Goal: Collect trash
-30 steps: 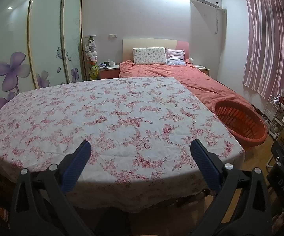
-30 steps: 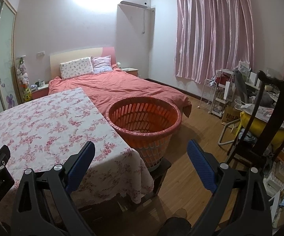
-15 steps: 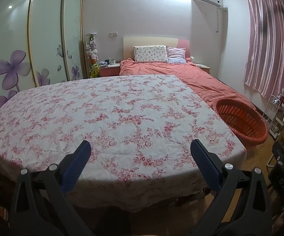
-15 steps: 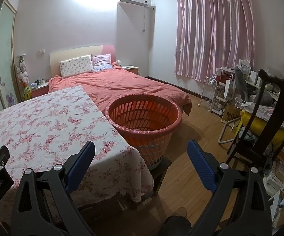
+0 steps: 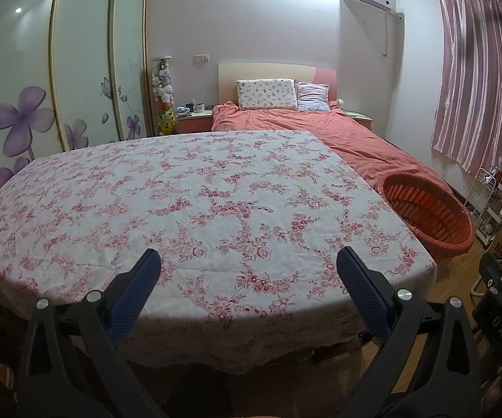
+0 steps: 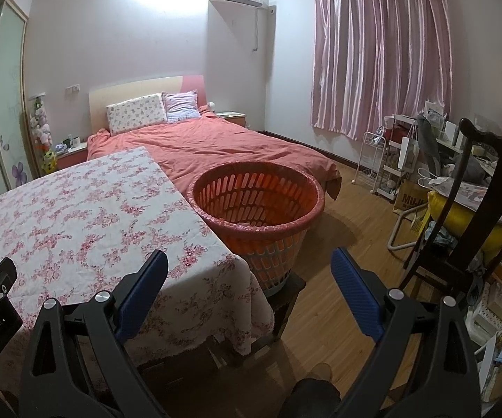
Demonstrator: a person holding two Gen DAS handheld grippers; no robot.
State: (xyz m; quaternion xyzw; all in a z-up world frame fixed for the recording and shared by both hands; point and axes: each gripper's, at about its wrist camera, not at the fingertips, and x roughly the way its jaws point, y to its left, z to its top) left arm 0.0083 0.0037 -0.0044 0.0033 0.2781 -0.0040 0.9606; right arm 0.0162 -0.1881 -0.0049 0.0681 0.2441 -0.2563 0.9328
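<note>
An orange slotted basket [image 6: 256,202] stands on a low stool beside the right end of the table; it also shows in the left wrist view [image 5: 428,209]. The table carries a white cloth with pink flowers [image 5: 188,202], also in the right wrist view [image 6: 77,216]. I see no trash on the cloth. My left gripper [image 5: 247,268] is open and empty over the table's near edge. My right gripper [image 6: 249,268] is open and empty, held in front of the basket near the table's corner.
A bed with a coral cover [image 6: 223,146] lies behind the table. A dark wooden chair [image 6: 473,202] with a yellow cushion and cluttered shelves stand at the right. A white wire rack [image 6: 379,160] stands under the pink curtain. Wooden floor [image 6: 348,244] lies between basket and chair.
Both views have shifted slightly downward on the scene, as if both grippers rose or tilted a little. Both grippers stay open and empty.
</note>
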